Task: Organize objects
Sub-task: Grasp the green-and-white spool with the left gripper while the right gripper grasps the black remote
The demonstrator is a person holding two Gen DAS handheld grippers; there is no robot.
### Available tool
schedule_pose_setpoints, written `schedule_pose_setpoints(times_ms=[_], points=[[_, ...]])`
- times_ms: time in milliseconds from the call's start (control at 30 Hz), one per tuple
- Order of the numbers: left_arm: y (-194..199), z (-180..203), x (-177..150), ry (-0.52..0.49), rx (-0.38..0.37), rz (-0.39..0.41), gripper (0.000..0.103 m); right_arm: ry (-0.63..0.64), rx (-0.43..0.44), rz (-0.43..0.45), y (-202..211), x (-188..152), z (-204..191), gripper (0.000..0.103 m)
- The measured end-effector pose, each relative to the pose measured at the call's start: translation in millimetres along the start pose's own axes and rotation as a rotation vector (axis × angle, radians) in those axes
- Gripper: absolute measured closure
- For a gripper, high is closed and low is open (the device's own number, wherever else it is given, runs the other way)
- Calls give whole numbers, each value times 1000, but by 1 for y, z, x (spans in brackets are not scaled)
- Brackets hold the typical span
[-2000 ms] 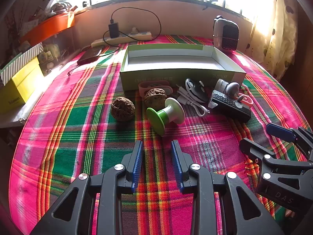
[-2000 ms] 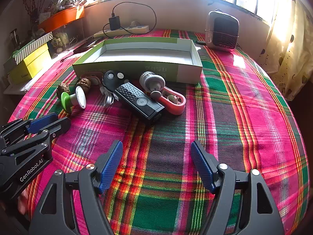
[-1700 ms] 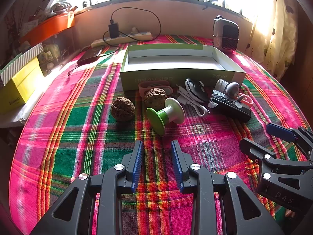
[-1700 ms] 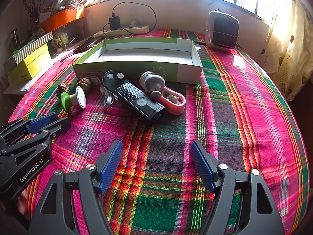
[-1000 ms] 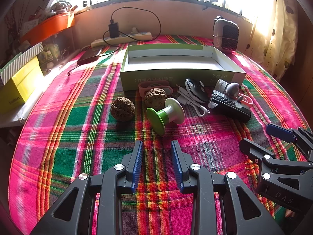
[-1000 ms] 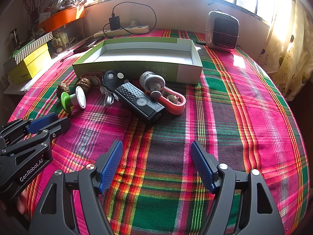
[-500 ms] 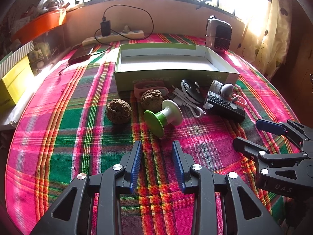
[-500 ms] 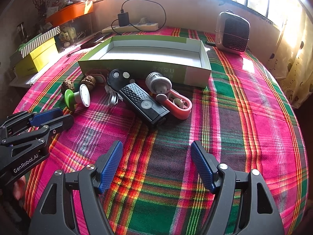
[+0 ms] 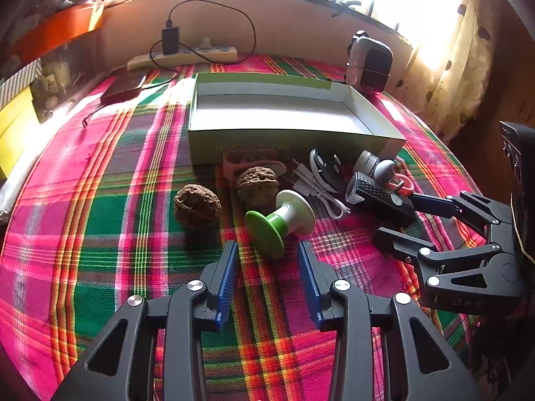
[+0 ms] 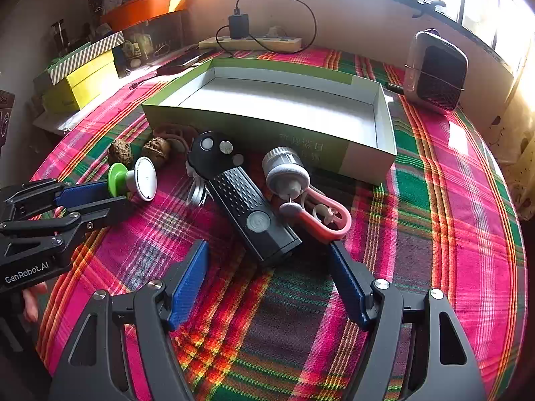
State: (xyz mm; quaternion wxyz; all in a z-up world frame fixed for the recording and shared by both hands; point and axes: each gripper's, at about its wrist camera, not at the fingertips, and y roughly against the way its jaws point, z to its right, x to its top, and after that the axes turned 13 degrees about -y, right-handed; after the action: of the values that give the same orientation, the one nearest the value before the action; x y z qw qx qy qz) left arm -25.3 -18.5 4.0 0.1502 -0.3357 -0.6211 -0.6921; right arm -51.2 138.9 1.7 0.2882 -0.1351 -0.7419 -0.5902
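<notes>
While both sets of tongs reach in spread and empty, the left gripper [image 9: 267,250] lines up on the green spool [image 9: 279,222] at frame centre, the right gripper [image 10: 267,267] on the black remote [image 10: 250,212], each seemingly needing a pinch before lifting to the empty box [image 10: 384,140] above.

**Claws spread above the clutter**

The right claw [image 10: 267,264] gapes just short of the black remote [image 10: 249,210]. The left claw [image 10: 97,197] reaches the green-and-white spool [image 10: 133,177]. The open box [image 10: 361,157] sits behind them on the plaid worktop [image 10: 451,234].

Two walnuts [image 9: 197,205] [image 9: 257,183]; one box [image 9: 294,137]; one spool [image 9: 279,222].
</notes>
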Motion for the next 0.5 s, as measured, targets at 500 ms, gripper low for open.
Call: schedule_pose_setpoints(times_ms=[500], points=[[-14,0,18,-59,-37,-11,67,41,28,-4,-12,16,-1,31]])
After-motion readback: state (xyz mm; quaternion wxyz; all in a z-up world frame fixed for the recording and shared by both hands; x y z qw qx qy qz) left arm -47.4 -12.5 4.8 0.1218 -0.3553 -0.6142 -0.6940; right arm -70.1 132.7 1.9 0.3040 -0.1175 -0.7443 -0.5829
